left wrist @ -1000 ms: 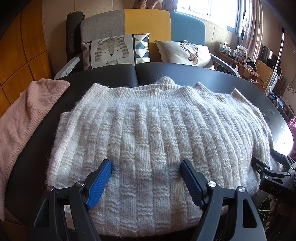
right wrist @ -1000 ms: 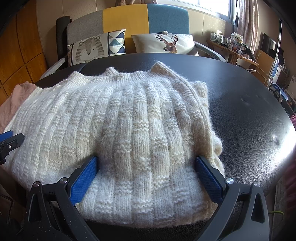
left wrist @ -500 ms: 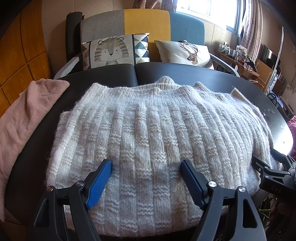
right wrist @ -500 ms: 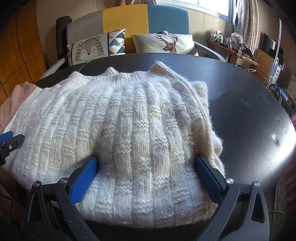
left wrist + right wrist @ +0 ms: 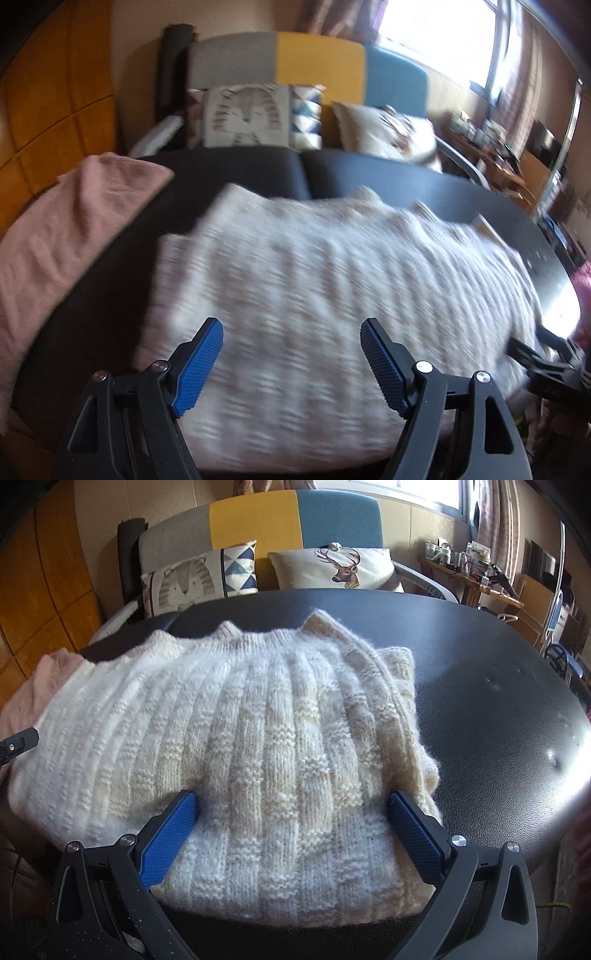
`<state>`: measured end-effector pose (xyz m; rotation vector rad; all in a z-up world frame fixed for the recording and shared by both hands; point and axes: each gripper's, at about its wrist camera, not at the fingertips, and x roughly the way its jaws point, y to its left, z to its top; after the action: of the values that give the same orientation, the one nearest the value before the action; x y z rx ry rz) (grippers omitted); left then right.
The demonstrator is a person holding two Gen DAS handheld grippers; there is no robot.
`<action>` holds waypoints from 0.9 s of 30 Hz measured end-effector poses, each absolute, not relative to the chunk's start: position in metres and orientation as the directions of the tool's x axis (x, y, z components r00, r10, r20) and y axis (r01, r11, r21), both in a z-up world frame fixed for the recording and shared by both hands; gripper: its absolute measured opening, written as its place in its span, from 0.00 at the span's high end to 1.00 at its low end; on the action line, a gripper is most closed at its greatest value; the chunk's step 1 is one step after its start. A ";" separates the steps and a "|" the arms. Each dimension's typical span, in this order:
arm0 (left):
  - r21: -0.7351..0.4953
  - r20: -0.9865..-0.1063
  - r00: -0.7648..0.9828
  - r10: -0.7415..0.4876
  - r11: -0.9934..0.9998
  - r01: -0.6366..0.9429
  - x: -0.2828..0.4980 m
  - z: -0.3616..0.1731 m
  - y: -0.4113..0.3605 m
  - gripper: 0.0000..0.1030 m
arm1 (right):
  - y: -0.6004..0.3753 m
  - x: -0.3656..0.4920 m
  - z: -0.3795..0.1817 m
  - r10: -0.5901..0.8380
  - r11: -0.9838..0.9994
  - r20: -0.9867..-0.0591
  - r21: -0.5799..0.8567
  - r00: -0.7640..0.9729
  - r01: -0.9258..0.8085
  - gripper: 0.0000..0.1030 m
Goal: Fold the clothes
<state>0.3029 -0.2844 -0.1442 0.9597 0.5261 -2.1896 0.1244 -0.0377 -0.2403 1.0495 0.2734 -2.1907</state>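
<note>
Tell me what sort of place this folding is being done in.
Most likely a home living room. A grey, yellow and blue sofa with a deer-print cushion stands behind the round black table that holds the cream knitted sweater, and a curtained window lights a cluttered wooden side desk.

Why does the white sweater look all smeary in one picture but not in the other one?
Left wrist view: motion blur smears the sweater and room, yet the left gripper stays sharp. Right wrist view: the sweater's knit is crisp; window glare whitens the black table at right.
</note>
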 end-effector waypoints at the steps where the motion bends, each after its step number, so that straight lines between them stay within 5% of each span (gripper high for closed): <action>1: -0.087 -0.755 -0.486 -0.440 -0.668 0.739 0.309 -0.143 -0.293 0.23 | -0.035 0.122 -0.237 -0.503 -0.746 -0.744 0.117 -0.439 0.656 0.00; 7: -0.141 -0.767 -0.443 -0.464 -0.553 0.821 0.337 -0.151 -0.353 0.23 | -0.018 0.091 -0.221 -0.522 -0.787 -0.704 0.180 -0.482 0.590 0.00; 19: -0.155 -0.809 -0.428 -0.403 -0.557 0.816 0.326 -0.183 -0.410 0.22 | -0.016 0.003 -0.252 -0.509 -0.819 -0.778 0.305 -0.369 0.486 0.00; 27: -0.346 -0.801 -0.561 -0.209 -0.603 0.719 0.322 -0.200 -0.422 0.20 | -0.022 -0.003 -0.258 -0.560 -0.788 -0.762 0.369 -0.325 0.493 0.00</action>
<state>0.3216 -0.4219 -0.1996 0.9955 0.9157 -2.1781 -0.0026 -0.0219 -0.2579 1.2651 -0.0916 -2.1337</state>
